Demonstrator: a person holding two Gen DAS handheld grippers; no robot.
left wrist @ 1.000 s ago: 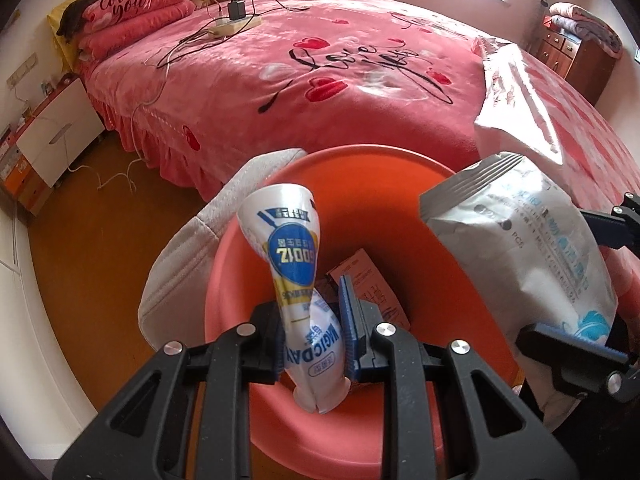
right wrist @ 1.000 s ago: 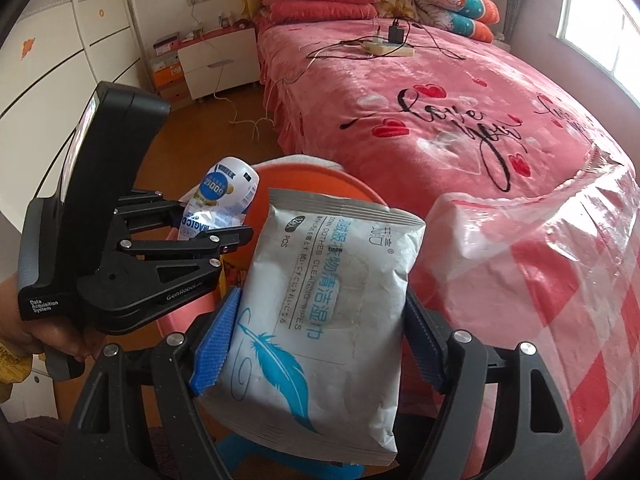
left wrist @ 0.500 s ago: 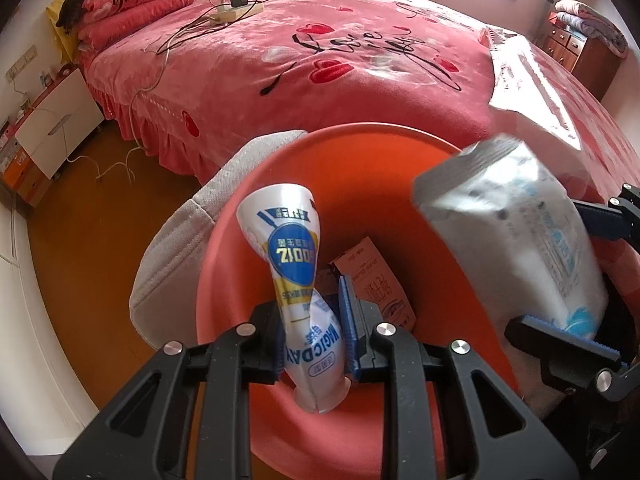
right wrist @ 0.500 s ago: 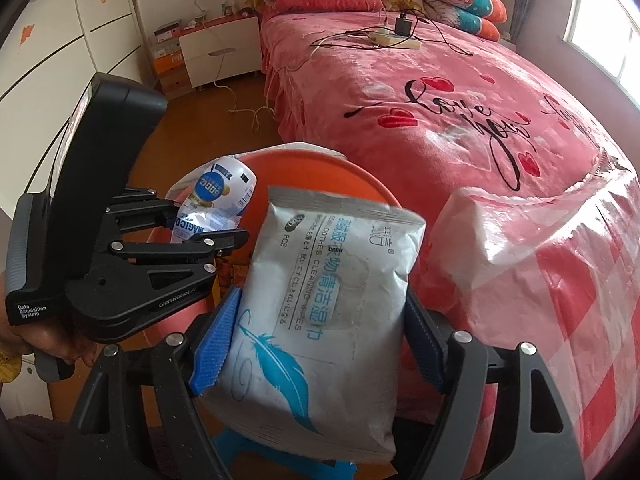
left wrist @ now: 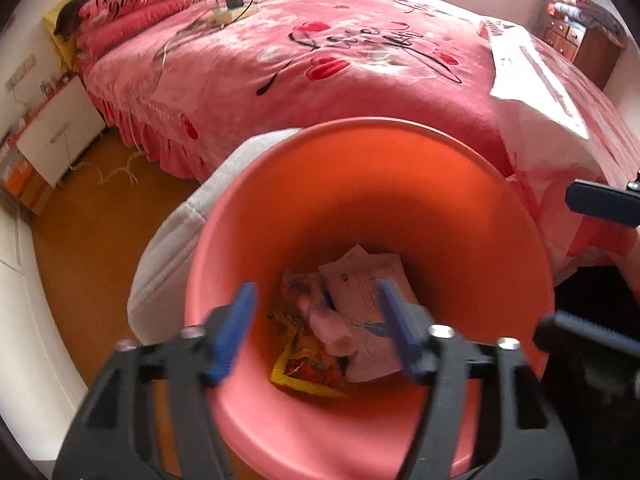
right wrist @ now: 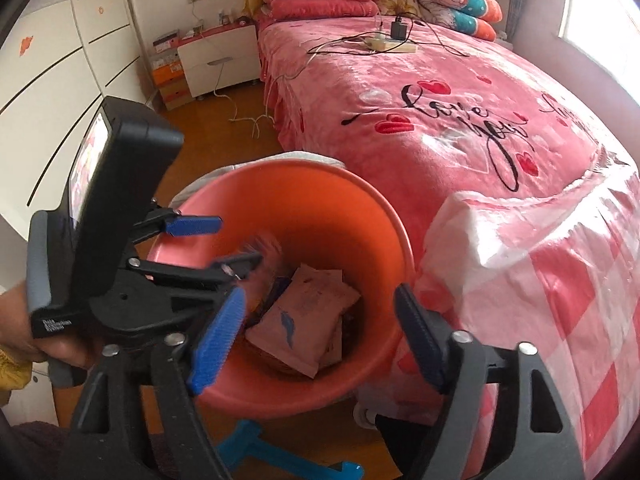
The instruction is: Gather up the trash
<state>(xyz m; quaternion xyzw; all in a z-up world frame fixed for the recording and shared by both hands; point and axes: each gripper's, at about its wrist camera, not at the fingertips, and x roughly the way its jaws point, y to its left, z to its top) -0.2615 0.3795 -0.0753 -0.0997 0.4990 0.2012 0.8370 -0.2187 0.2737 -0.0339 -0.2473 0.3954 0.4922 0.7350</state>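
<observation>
An orange-pink bin (left wrist: 460,184) (right wrist: 372,208) stands beside the bed. Inside lie the white wet-wipes pack (left wrist: 368,280) (right wrist: 304,312), the crumpled white-and-blue pouch (left wrist: 324,320) and a yellow snack wrapper (left wrist: 304,364). My left gripper (left wrist: 316,332) is open and empty just above the bin's mouth; it also shows in the right wrist view (right wrist: 216,240). My right gripper (right wrist: 316,328) is open and empty over the bin's near rim; its fingers (left wrist: 600,200) show at the right edge of the left wrist view.
A pink bed (right wrist: 460,100) with a power strip and cables (right wrist: 392,42) lies behind the bin. A red-checked plastic sheet (right wrist: 540,280) covers the bed's near corner. A white cloth (left wrist: 180,248) lies against the bin. A nightstand (right wrist: 218,60) stands at the back left.
Both grippers have opened. The pouch and the wipes pack have dropped from the jaws into the bin.
</observation>
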